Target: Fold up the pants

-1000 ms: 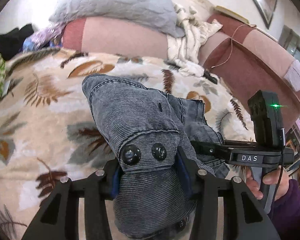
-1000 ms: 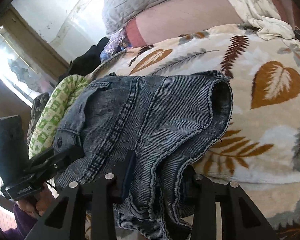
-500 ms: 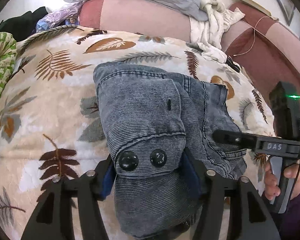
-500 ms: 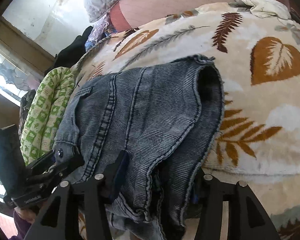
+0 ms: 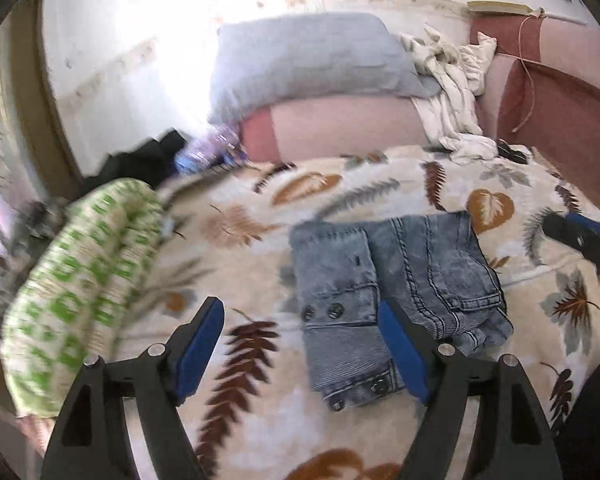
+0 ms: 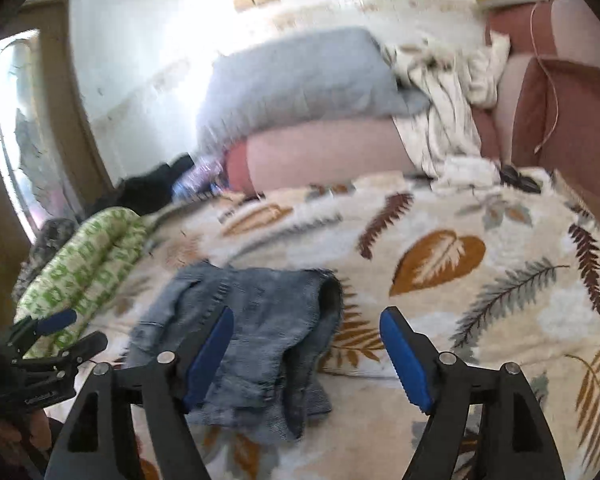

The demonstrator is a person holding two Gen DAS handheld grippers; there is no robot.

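**Folded denim pants lie on a leaf-print blanket as both grippers open above them**

Two fisheye views look forward along handheld grippers over a bed. The bed is covered by a cream blanket [image 5: 260,240] printed with brown, orange and grey leaves.

In the left wrist view, the pants [image 5: 384,280], made of faded blue-grey denim, lie folded into a compact bundle on the blanket, slightly right of centre. Two dark buttons show on a flap near the bundle's front edge. The left gripper [image 5: 300,350] fills the bottom of the view, its black arms ending in blue pads. Its jaws are opening and stand wide apart, with only blanket and the near left part of the bundle seen between them; neither pad presses on the cloth. At the right edge, the tip of the right gripper [image 5: 584,240] juts in, dark with a blue pad.

In the right wrist view, the same bundle [image 6: 260,340] sits lower left, one open cuff or leg end facing right. The right gripper [image 6: 306,354] is likewise opening, jaws wide, and holds nothing. Its left pad overlaps the denim in the picture; whether it touches is unclear. The left gripper [image 6: 60,332] appears at the far left.

A rolled green-and-white patterned cloth [image 5: 76,280] lies at the blanket's left edge. Behind the bed, a grey pillow [image 5: 312,60] rests on pink cushions, beside crumpled white fabric [image 5: 448,92]. Both views are motion-blurred.
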